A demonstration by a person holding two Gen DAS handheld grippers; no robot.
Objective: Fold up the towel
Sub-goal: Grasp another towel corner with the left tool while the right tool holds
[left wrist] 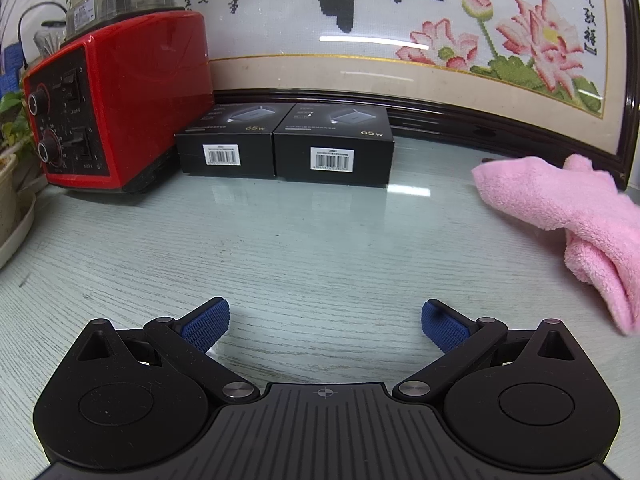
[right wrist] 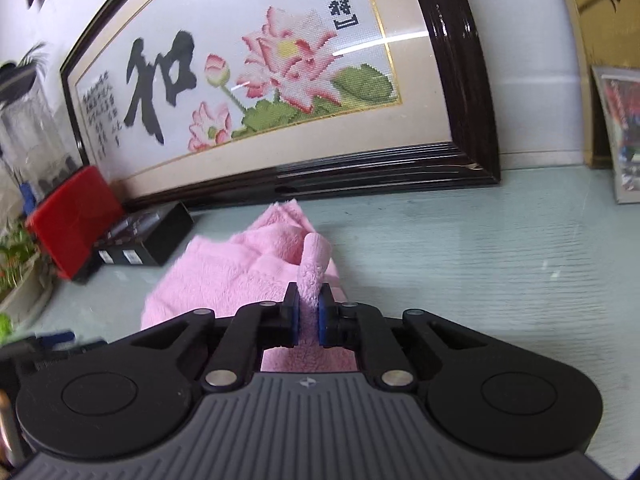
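Observation:
A pink fluffy towel (right wrist: 224,276) lies crumpled on the pale wood-grain table (right wrist: 460,264). My right gripper (right wrist: 308,304) is shut on a fold of the towel, which sticks up between the blue pads. In the left wrist view the towel (left wrist: 560,204) lies at the far right, bunched and trailing down. My left gripper (left wrist: 325,320) stands open over the bare table (left wrist: 300,248), well to the left of the towel, with nothing between its blue pads (left wrist: 208,324).
A large framed cross-stitch picture (left wrist: 400,40) leans against the wall at the table's back. Two black boxes (left wrist: 284,144) and a red appliance (left wrist: 116,100) stand at the back left. Potted plants (left wrist: 12,152) sit at the left edge. Another frame (right wrist: 620,132) leans at the right.

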